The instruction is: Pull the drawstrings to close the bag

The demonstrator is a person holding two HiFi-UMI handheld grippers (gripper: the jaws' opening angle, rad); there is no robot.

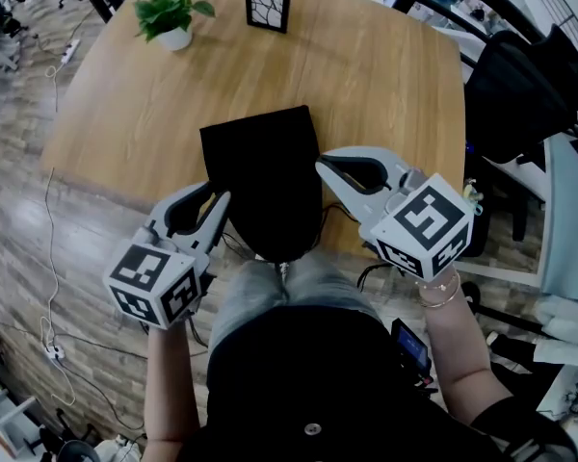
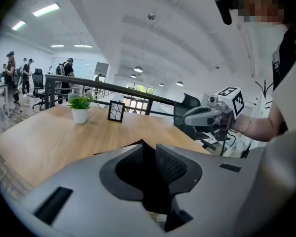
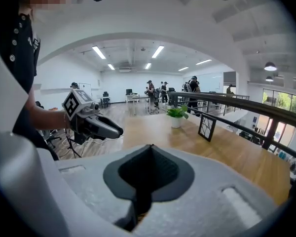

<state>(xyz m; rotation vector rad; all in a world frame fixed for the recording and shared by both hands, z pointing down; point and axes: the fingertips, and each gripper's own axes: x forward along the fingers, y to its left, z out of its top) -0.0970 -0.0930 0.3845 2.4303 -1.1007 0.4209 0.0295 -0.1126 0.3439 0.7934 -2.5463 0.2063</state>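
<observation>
A black drawstring bag point(image 1: 265, 176) lies flat on the round wooden table point(image 1: 116, 114), its near end hanging over the front edge by my lap. Thin black cords point(image 1: 234, 243) trail from that end on both sides. My left gripper point(image 1: 222, 200) hovers at the bag's left side. In the left gripper view, a narrow gap shows between the jaws of the left gripper point(image 2: 149, 144), and I see nothing gripped in it. My right gripper point(image 1: 321, 165) hovers at the bag's right side. In its own view the right gripper point(image 3: 151, 147) has its jaws pressed together on nothing.
A potted plant point(image 1: 173, 17) and a small black picture frame point(image 1: 268, 6) stand at the table's far side. A black chair point(image 1: 525, 94) sits to the right. Cables lie on the wood floor at left point(image 1: 53, 258). Several people stand far off point(image 2: 15, 75).
</observation>
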